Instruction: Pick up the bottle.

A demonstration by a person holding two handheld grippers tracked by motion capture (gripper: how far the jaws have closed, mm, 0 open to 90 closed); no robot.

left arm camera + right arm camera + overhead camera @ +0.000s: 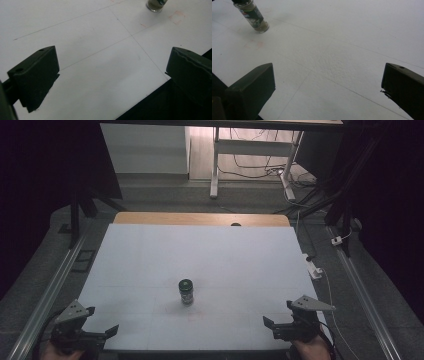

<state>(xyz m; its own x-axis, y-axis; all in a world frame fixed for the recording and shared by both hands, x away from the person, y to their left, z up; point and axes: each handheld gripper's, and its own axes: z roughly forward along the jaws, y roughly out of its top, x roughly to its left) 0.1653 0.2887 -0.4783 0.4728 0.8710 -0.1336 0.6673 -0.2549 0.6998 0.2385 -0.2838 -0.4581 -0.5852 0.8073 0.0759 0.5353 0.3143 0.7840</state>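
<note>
we see one spice jar (186, 291) standing upright on the white table (150, 265), a little nearer to the table's near edge than to its far edge, with bare surface open on every side of it. our two grippers sit well apart from the jar at the near edge, the left gripper (102, 321) toward the near left corner and the right gripper (278, 316) toward the near right, each with its jaws spread wide and holding nothing. beyond the far edge we count one white desk frame (250, 150) on the grey floor (165, 200), with cables (260, 170) trailing under it.

I can't read any text from here. The spice jar (253, 17) carries a dark label (some print on it), but its lettering is too small and blurred.
</note>
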